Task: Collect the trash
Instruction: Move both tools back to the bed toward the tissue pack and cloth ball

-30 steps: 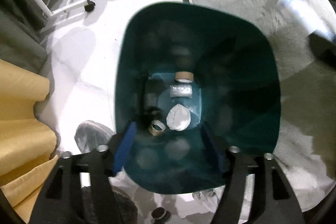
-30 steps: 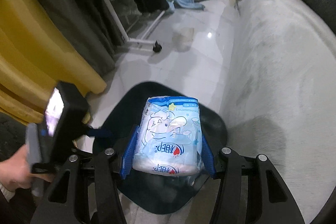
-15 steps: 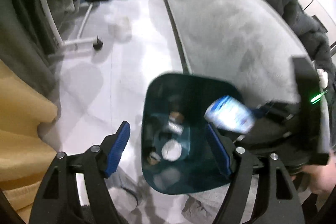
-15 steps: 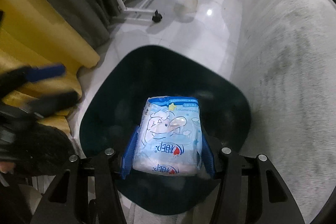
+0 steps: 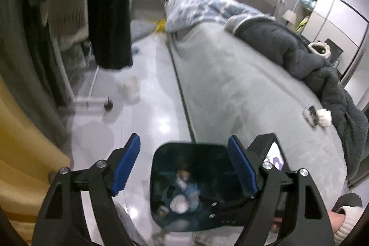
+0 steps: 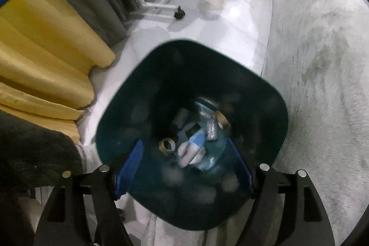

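- Right black two-finger gripper with blue ribbed pads (image 6: pixel 184 170) pointed steeply down over the mouth of the dark teal plastic bin with rounded corners (image 6: pixel 120 130); jaws opening, nothing pinched between them, only the bin's inside seen in the gap.
- Blue-and-white soft plastic pack (image 6: pixel 196 149) lying loose at the bottom of the bin, blurred, clear of both pads.
- Beside the pack, brown cardboard tube ring (image 6: pixel 167 145) on its left, second cardboard tube (image 6: pixel 222 119) up and to its right, plus crumpled silvery wrapper (image 6: pixel 211 130); all inside the bin.
- Left black two-finger gripper with blue ribbed pads (image 5: pixel 184 167) tilted less steeply, looking across the room; jaws opening, spread wide, nothing between them.
- Same bin (image 5: pixel 161 153) low in the left wrist view, standing on the glossy white tiled floor (image 5: pixel 156 89) just beside the edge of the pale grey plush-covered bed (image 5: pixel 242 84); white crumpled wad (image 5: pixel 178 204) visible among its contents.
- Part of the right gripper's black body with a small lit screen (image 5: pixel 275 155) showing behind the left gripper's right-hand finger, and a person's hand in a cream knitted cuff (image 5: pixel 343 220) at the lower right.
- On the bed: dark grey fluffy blanket (image 5: pixel 299 54), blue-and-white patterned quilt (image 5: pixel 207 8), small white crumpled tissue (image 5: pixel 325 117) near a small dark flat object (image 5: pixel 311 114).
- Yellow folded fabric (image 6: pixel 46 50) on the left by the floor, white rolling rack base with black castor (image 6: pixel 180 14) further back.
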### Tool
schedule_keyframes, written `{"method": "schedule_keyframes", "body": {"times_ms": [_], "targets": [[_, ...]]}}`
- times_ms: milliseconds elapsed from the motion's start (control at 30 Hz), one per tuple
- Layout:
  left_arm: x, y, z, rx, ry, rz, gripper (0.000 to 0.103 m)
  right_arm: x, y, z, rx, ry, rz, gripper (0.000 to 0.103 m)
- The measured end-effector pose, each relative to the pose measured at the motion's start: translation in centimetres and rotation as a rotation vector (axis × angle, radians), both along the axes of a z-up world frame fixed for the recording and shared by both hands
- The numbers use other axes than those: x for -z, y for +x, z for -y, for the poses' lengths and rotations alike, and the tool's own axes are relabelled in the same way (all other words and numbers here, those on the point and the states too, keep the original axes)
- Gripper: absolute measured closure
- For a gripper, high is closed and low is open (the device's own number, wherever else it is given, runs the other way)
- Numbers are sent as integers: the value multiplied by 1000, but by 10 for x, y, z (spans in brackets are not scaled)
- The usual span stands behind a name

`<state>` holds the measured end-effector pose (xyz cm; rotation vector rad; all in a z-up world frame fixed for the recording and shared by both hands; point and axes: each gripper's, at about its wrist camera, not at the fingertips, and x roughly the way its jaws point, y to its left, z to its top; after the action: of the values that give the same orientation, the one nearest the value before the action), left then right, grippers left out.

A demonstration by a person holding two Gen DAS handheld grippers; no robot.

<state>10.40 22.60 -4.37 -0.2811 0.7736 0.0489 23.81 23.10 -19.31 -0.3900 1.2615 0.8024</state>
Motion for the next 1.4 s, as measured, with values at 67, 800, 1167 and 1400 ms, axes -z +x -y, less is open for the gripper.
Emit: {"method": "schedule_keyframes", "body": {"times_ms": [67, 800, 1167, 1400], "targets": [[-14, -2, 10, 11, 17, 45, 20, -15, -1, 3, 3, 43, 29, 24], [-72, 28, 130, 151, 152, 314, 9, -135, 33, 132, 157, 265, 418, 10], [-56, 65, 165, 250, 179, 283, 6, -159, 56, 210, 279, 253, 519, 7], [-44, 89, 181, 332, 185, 280, 6, -153, 72, 245, 341, 228, 532, 6]]}}
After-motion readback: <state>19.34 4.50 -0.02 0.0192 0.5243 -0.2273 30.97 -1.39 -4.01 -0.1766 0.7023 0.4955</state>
